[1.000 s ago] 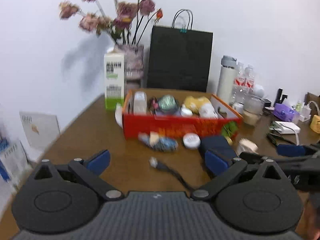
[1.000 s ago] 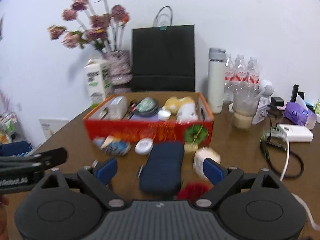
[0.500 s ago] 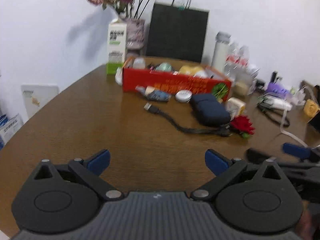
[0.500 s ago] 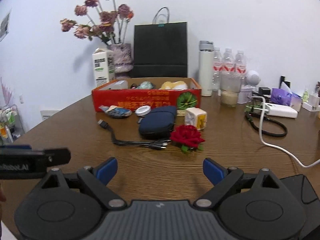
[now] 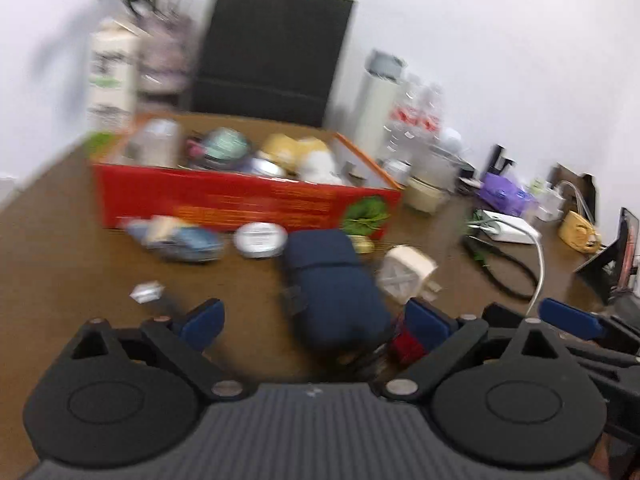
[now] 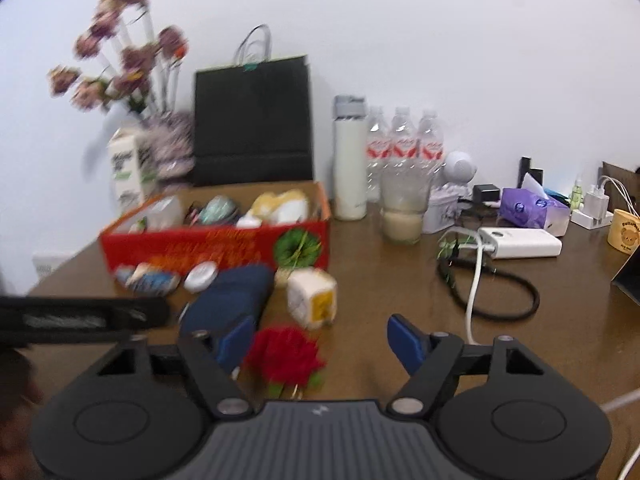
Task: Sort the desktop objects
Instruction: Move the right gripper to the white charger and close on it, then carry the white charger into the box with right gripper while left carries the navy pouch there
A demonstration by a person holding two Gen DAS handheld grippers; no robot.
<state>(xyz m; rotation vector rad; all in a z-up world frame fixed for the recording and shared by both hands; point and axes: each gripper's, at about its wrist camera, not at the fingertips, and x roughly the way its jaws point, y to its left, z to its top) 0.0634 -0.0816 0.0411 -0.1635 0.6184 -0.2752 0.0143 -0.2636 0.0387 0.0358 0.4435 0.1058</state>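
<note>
Right tongs [image 6: 320, 340] closing, nothing pressed yet: red flower [image 6: 286, 356] sits between the fingers, hard against the left pad, well clear of the right one. Left tongs [image 5: 314, 320] open wide, empty; navy pouch [image 5: 332, 284] lies between and just ahead of its fingers, cable plug [image 5: 146, 292] ahead of its left pad.

Red box [image 6: 216, 240], the likely sorting bin, is beyond both tongs, with a white tin [image 6: 202, 276] and a cube [image 6: 312, 300] lying between.

Step in hand, as judged: take the flower. To do it well, shift the right tongs slightly left so the bloom centres, pinch low on the soft petals, lift straight, and mind the cable under it.

Against half a second back: both views are closer and lower over the clutter; flower was well ahead of the right tongs, now at the pads; right fingers stood wider.
</note>
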